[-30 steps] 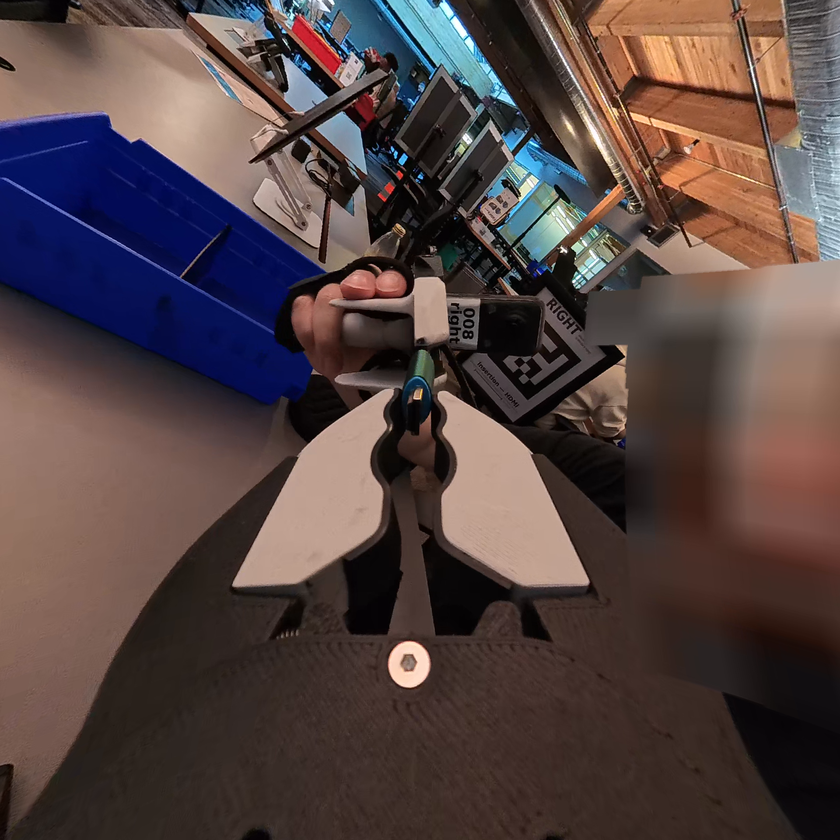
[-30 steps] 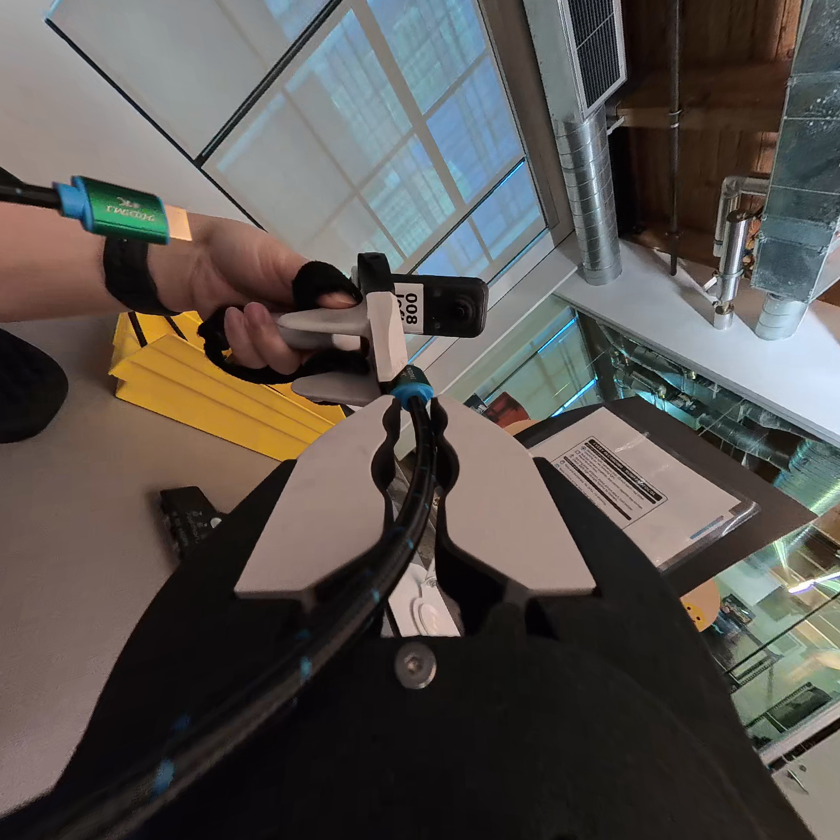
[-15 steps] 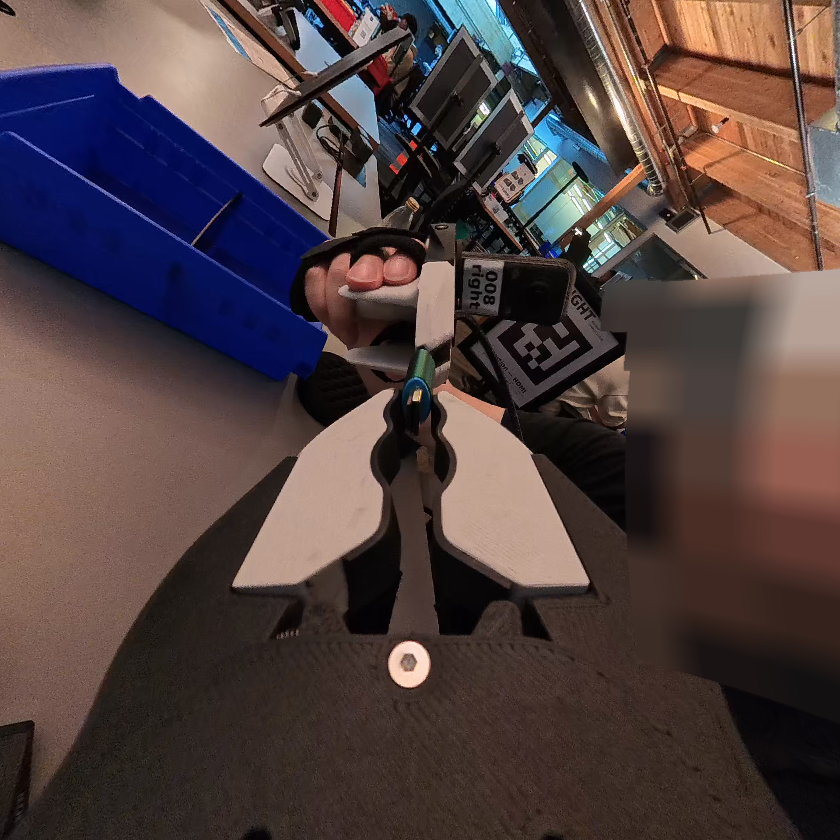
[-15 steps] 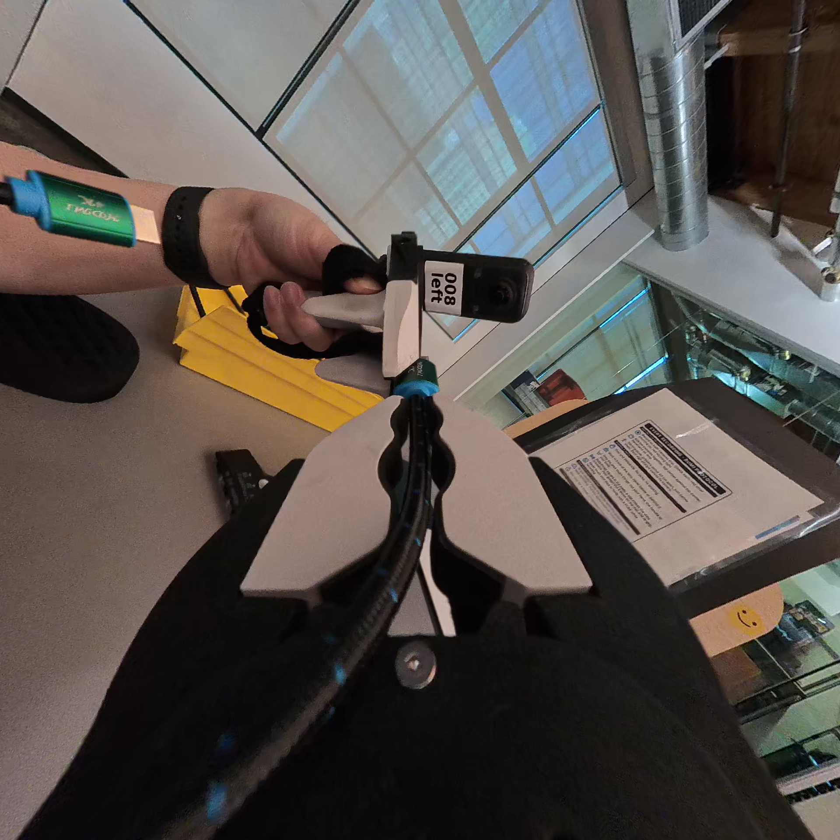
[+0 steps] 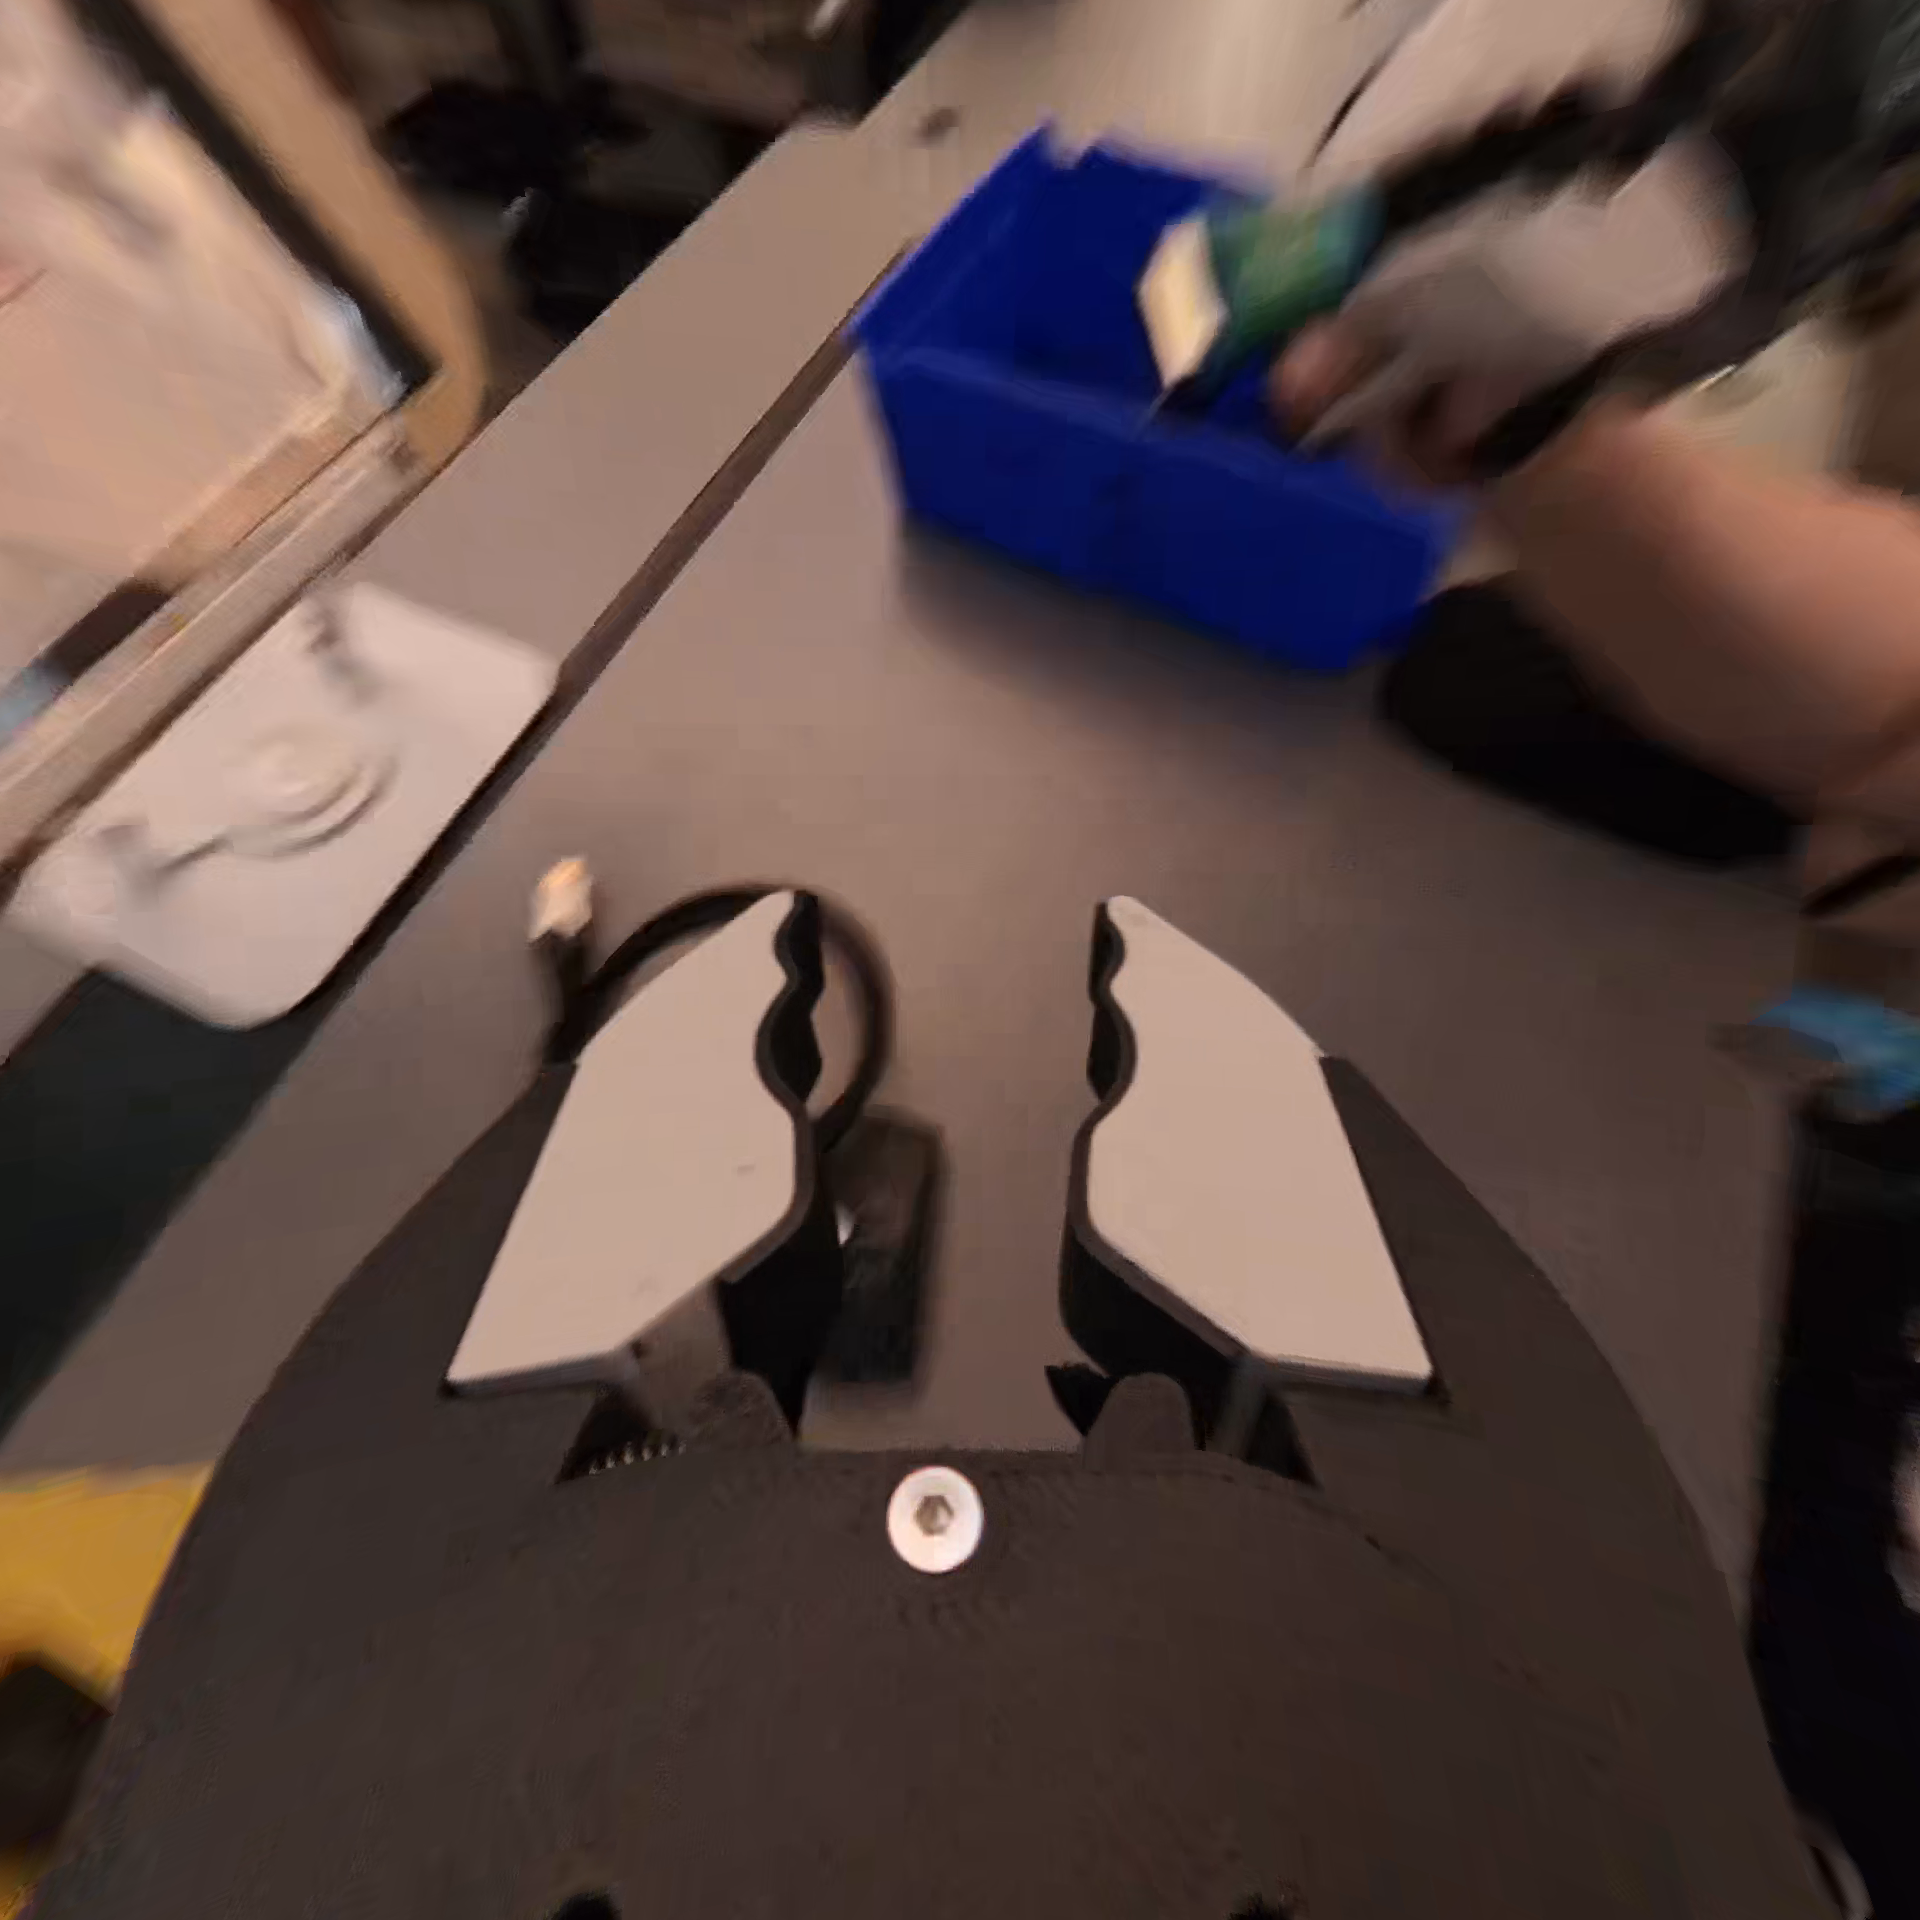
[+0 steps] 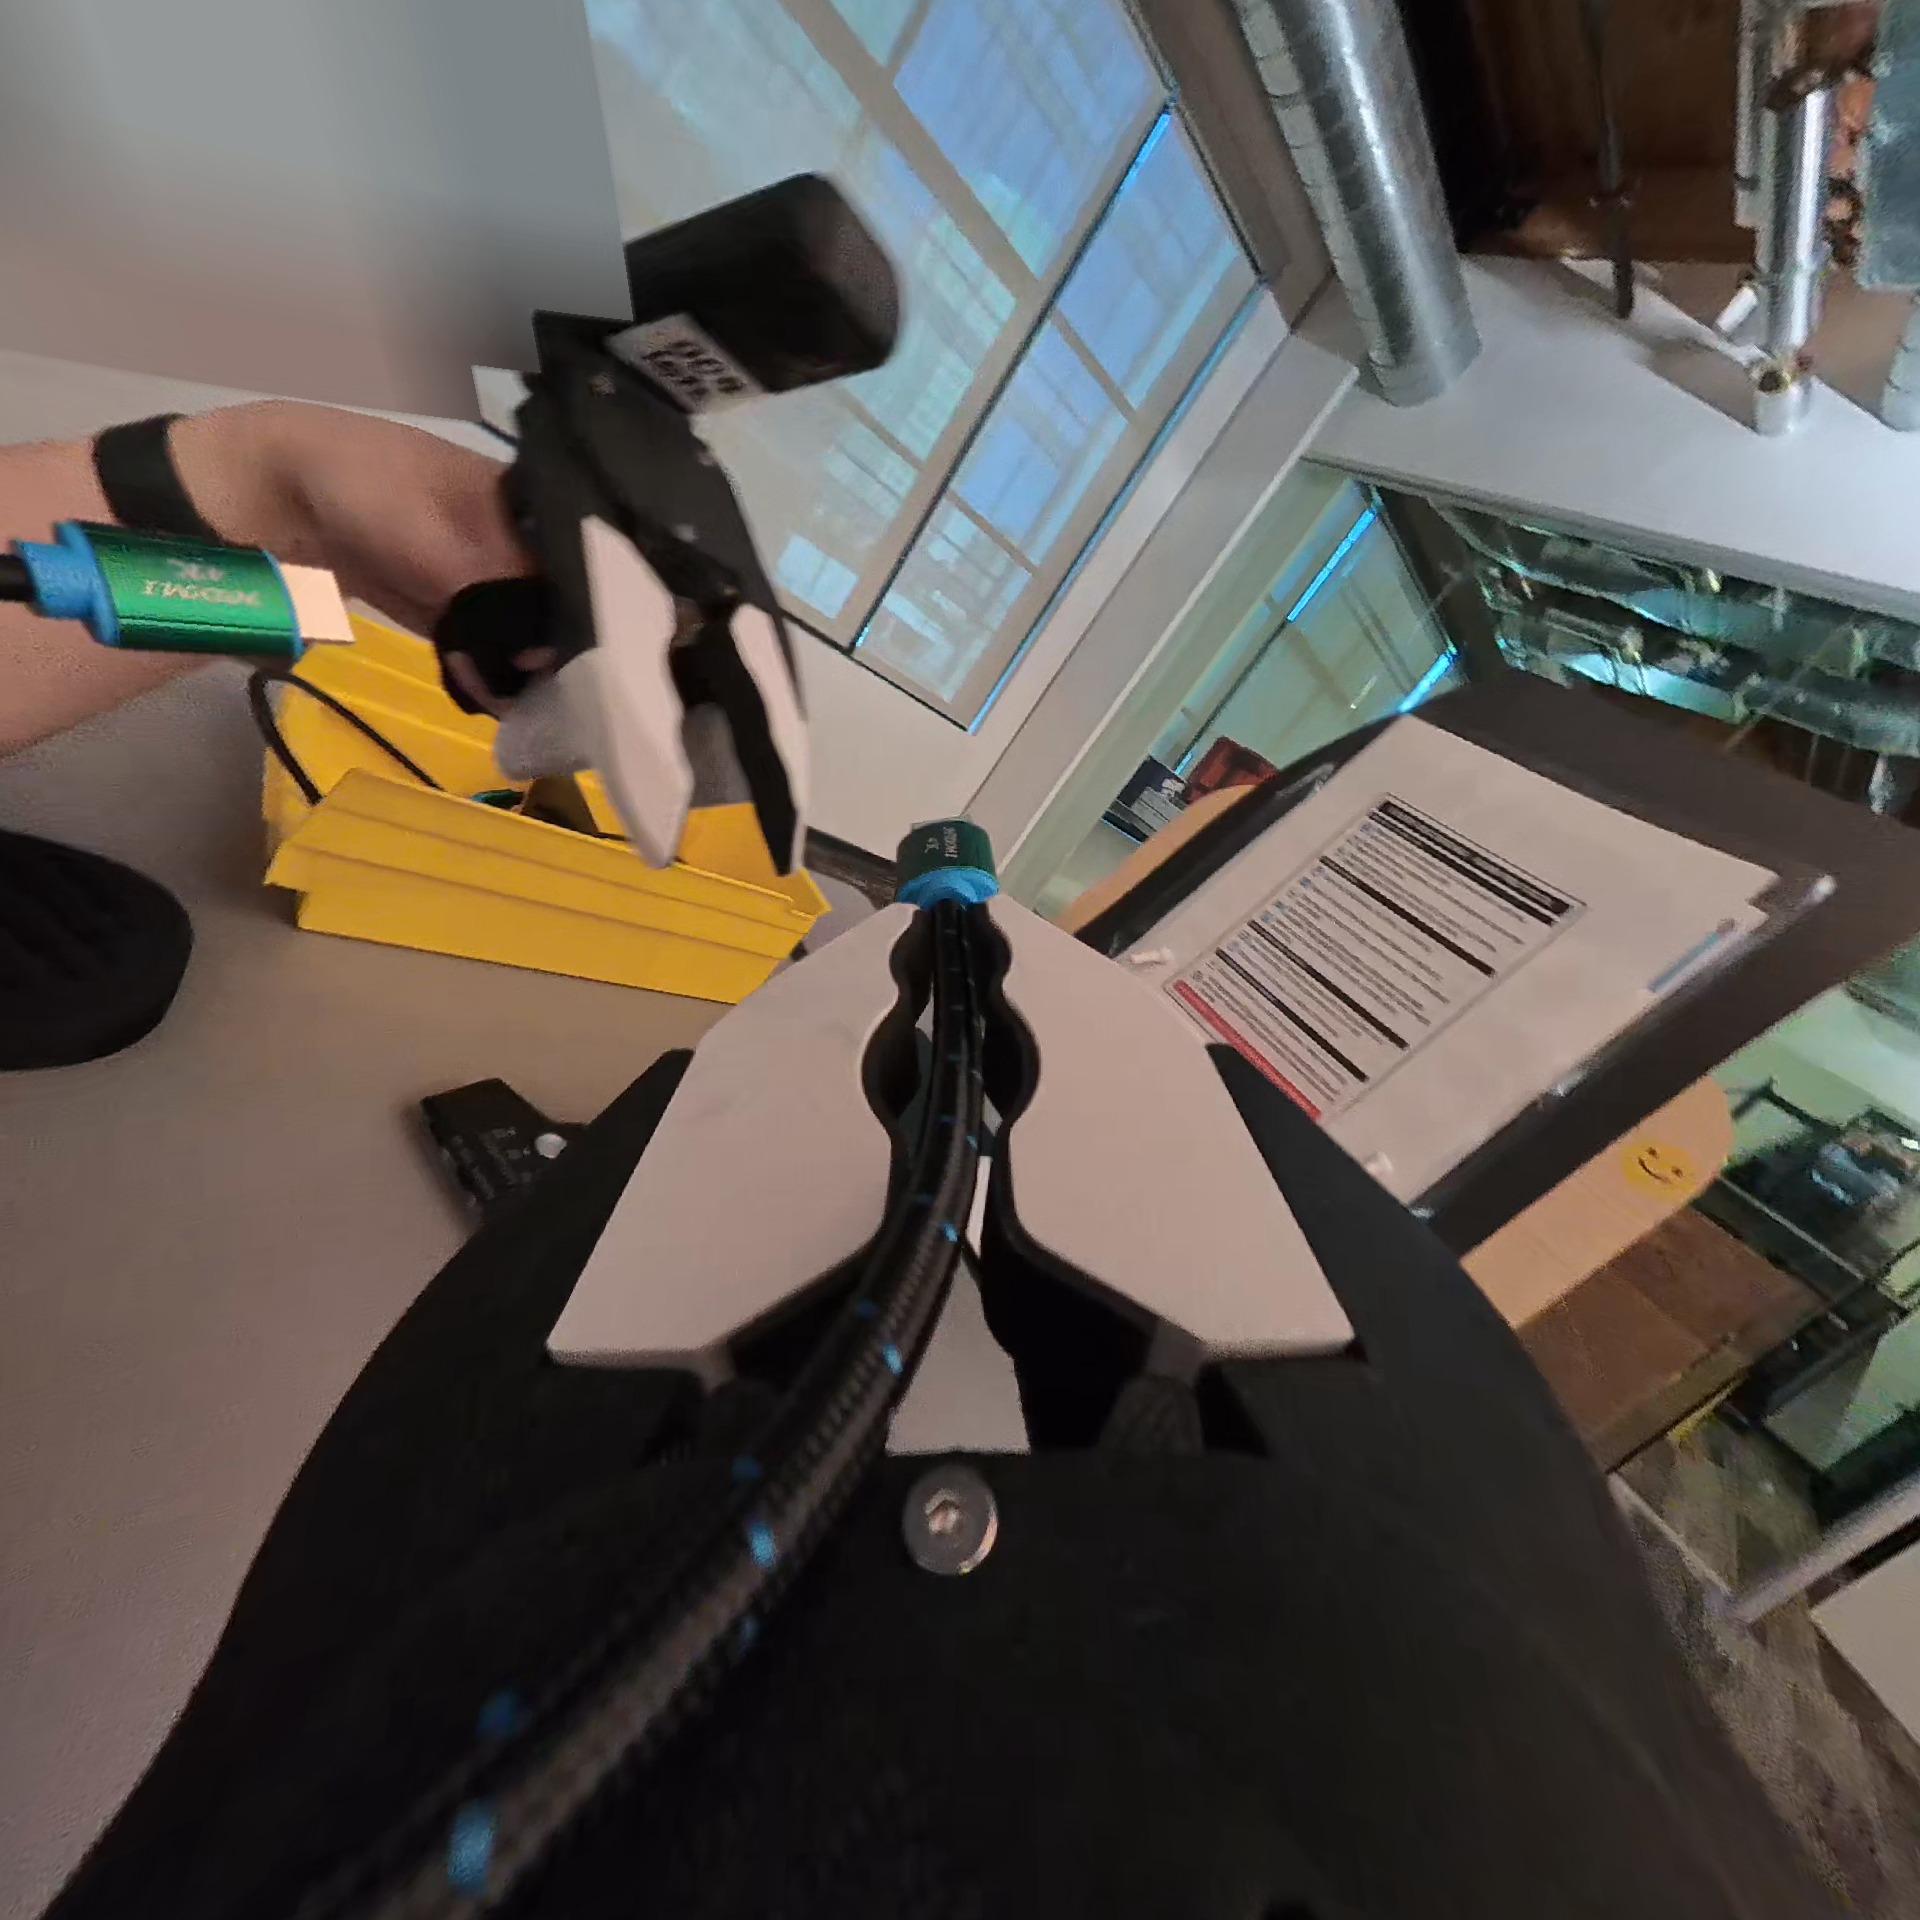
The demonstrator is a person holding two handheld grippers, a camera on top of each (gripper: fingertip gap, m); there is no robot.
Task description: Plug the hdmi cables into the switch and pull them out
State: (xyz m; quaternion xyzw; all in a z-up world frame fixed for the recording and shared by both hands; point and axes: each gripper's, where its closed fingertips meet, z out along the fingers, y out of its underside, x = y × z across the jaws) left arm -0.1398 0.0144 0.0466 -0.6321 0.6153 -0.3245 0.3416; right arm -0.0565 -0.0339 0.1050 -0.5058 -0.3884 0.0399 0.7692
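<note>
- The whole left wrist view is smeared by motion: the blue bin (image 5: 1122, 457) near the worktop's far edge has no sharp outline.
- The green plug (image 5: 1262, 265) above it is a streak (its grip cannot be read).
- The small black box (image 5: 883, 1262) lies partly behind one of the fingers (image 5: 665, 1153).
- The braided cable (image 6: 831, 1382) runs off the right wrist view's bottom edge.

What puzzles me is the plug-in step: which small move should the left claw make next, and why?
Probably lower the left claw and close it on the switch to steady it: the claw is open and empty above it, while the right claw grips the HDMI cable behind its green plug.
</note>
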